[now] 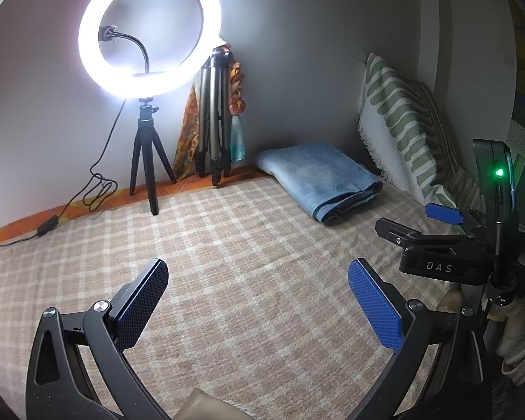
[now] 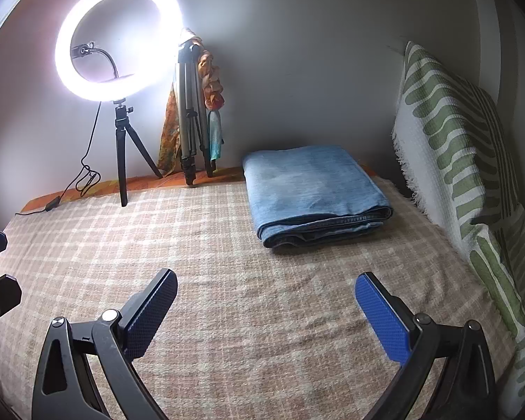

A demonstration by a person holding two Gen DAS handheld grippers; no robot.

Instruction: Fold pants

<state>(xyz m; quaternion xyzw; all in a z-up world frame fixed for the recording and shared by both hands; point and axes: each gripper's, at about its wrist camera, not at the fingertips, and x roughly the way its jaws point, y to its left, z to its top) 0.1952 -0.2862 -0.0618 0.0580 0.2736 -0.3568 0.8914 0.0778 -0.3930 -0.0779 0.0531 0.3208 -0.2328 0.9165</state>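
Plainly, we hold both grippers spread wide over the checked blanket [image 2: 248, 315], and nothing sits between either pair of blue pads. Our left gripper [image 1: 259, 299] has its jaws released, the pads far apart with only bare blanket showing in the gap; we cannot tell whether the fingertips touch the cloth. Our right gripper [image 2: 266, 309] is likewise released and grasps nothing. From the left wrist view, the right gripper's body shows at the right edge, a green lamp lit on it.

We take the folded pants [image 2: 315, 192] as our landmark: the blue denim lies in a flat, stacked bundle on the blanket, well beyond both grippers and touched by neither. Just beside the pants to the right, a green-and-white patterned pillow [image 2: 455, 161] leans against the wall. To the left of the pants stands a silver tripod [image 2: 190, 115] draped with an orange scarf [image 2: 211, 80], and further left a lit ring light [image 2: 119, 38] on a small black tripod.
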